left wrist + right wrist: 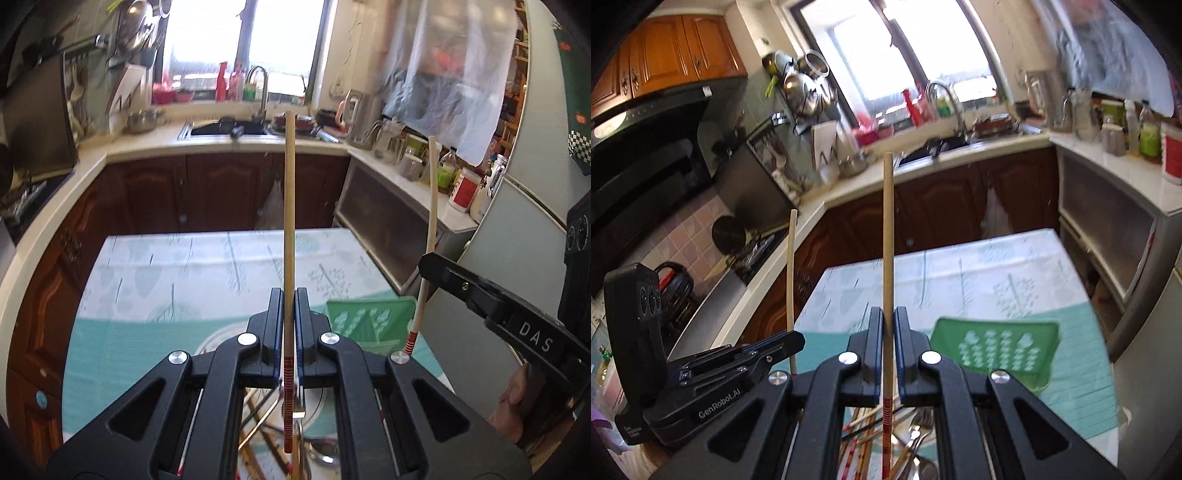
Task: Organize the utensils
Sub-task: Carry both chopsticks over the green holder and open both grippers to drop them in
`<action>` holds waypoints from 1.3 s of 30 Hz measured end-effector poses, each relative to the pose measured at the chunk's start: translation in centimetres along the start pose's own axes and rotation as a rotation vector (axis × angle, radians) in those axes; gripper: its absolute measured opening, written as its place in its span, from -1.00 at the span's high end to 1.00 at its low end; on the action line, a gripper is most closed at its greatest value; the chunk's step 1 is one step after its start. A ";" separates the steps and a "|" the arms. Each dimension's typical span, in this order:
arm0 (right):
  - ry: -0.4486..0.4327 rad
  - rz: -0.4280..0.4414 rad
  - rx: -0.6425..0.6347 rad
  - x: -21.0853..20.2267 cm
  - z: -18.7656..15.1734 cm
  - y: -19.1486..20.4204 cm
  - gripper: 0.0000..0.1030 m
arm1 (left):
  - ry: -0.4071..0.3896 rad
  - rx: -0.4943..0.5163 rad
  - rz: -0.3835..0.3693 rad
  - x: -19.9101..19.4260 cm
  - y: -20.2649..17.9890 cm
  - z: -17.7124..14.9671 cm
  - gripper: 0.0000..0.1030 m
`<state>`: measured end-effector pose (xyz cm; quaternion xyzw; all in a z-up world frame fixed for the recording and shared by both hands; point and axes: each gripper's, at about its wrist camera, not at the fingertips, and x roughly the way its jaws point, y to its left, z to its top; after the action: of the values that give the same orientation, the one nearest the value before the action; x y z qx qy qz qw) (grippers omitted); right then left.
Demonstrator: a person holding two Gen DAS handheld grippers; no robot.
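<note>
Wooden chopsticks, one (289,221) clamped in left tongs (290,295), one (888,240) in right tongs (888,314); green holder (997,350) empty, utensil pile (905,435) unsorted.

Each matt black plastic hand-held gripper (289,295) (888,314), studded with shiny metal bolts, clamps a smooth pale wooden chopstick (289,206) (888,236) with red-striped end over a desk (166,266) in woven-looking printed cloth, a glossy green plastic tray (997,350), and shiny metal spoons (916,435).

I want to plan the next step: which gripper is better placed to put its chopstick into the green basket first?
Probably right: the green basket lies just beside the right gripper, farther from the left gripper.
</note>
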<state>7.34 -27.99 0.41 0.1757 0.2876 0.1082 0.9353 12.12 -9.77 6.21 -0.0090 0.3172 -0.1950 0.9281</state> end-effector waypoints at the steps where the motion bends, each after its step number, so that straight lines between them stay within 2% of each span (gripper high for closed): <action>1: -0.023 -0.009 0.003 0.1 0.2 -0.1 0.89 | -0.020 0.004 -0.004 0.3 -0.7 0.6 0.93; 6: -0.210 -0.072 0.023 -1.0 1.0 -1.7 0.89 | -0.108 -0.032 -0.030 2.2 -2.7 2.4 0.93; 9: -0.294 -0.093 0.042 -0.6 1.2 -2.7 0.89 | -0.143 -0.077 -0.052 4.0 -3.1 3.0 0.93; 17: -0.425 -0.161 0.045 0.9 0.3 -5.1 0.90 | -0.194 -0.228 -0.108 8.4 -0.8 3.9 0.93; 21: -0.483 -0.152 0.084 0.4 -0.2 -5.6 0.90 | -0.198 -0.257 -0.119 9.3 0.5 3.0 0.93; 24: -0.509 -0.149 0.088 0.5 -0.2 -5.5 0.90 | -0.219 -0.238 -0.114 10.0 0.5 1.9 0.93; 28: -0.516 -0.174 0.015 1.7 -0.6 -4.4 0.90 | -0.210 -0.171 -0.110 11.1 -0.6 -0.1 0.93; 32: -0.493 -0.215 -0.110 3.4 -1.8 -3.3 0.90 | -0.148 -0.145 -0.101 12.7 -0.5 -2.3 0.93; 34: -0.457 -0.226 -0.132 4.1 -2.6 -3.5 0.89 | -0.136 -0.150 -0.097 12.8 0.0 -3.3 0.93; 36: -0.385 -0.230 -0.148 4.9 -3.2 -4.0 0.89 | -0.116 -0.149 -0.099 12.7 0.3 -4.3 0.92; 39: -0.303 -0.185 -0.173 5.3 -4.3 -4.5 0.89 | -0.078 -0.163 -0.117 12.4 0.9 -5.6 0.90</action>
<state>9.60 -29.35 -7.28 0.0820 0.1480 0.0185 0.9854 18.12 -12.88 -5.62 -0.1106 0.2946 -0.2221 0.9229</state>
